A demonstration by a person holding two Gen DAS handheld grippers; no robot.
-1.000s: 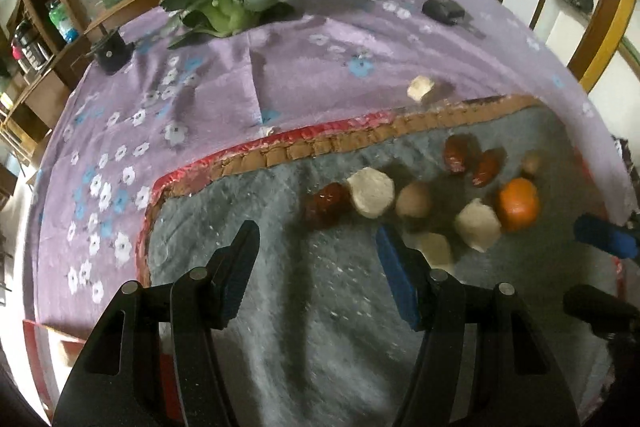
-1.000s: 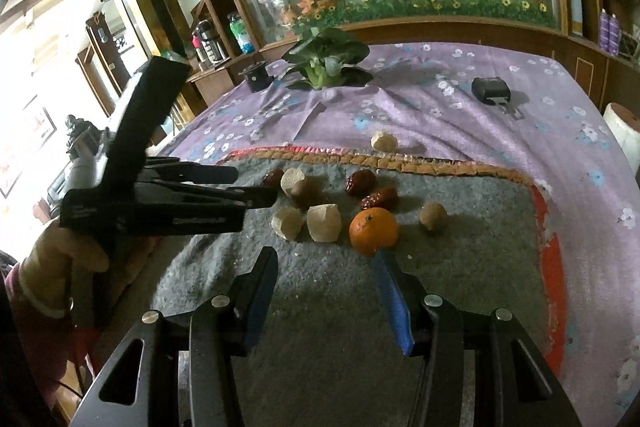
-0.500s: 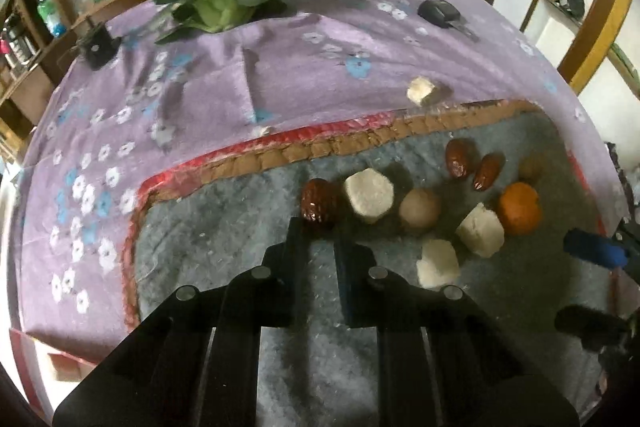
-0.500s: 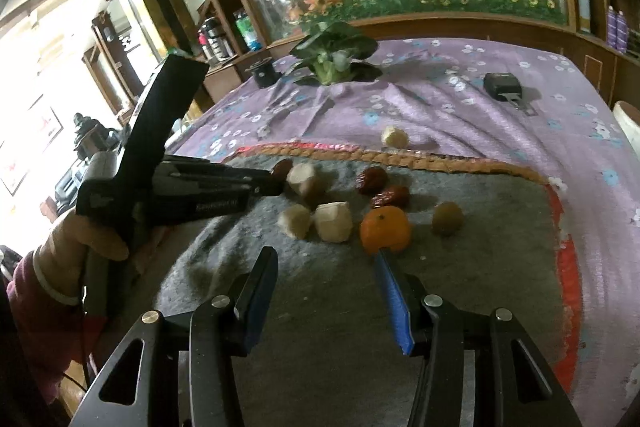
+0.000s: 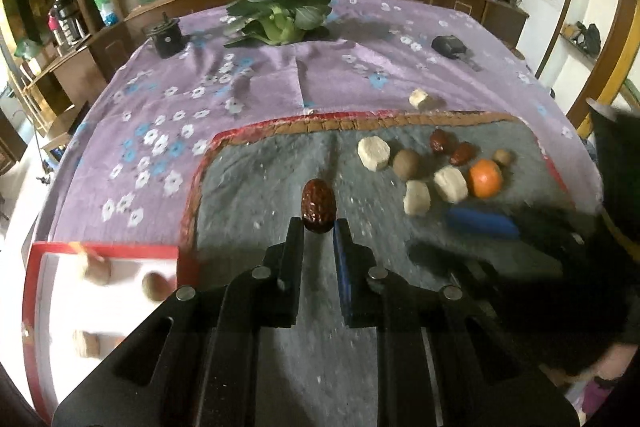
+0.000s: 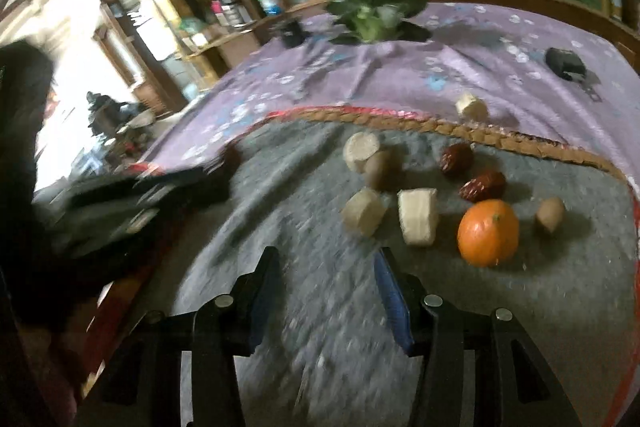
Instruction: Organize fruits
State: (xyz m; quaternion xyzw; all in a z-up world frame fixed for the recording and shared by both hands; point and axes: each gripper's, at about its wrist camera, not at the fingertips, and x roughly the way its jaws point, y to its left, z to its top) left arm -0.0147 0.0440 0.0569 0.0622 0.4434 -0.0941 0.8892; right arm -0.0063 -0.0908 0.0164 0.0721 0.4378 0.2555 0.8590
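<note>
At the near left corner of the table a red-rimmed tray [image 5: 105, 250] already holds a few brownish pieces, blurred here. The left claw [image 5: 319, 225] is clamped on a red date [image 5: 318, 205], pinched by its lower end with most of the fruit sticking out past the tips, over the grey mat [image 5: 260, 195]. The step in hand looks like carrying that date across to the tray. With so little of the fruit between the pads, the carry is best kept smooth and the claw lowered close over a bare patch of tray before letting go, so the date does not roll against the pieces there.

Further right on the mat lie pale chunks, two more dates and an orange [image 6: 488, 231]. The right claw [image 6: 325, 261] stands apart, its jaws closing slightly with nothing between them, short of the pale chunk [image 6: 417, 215] ahead.
</note>
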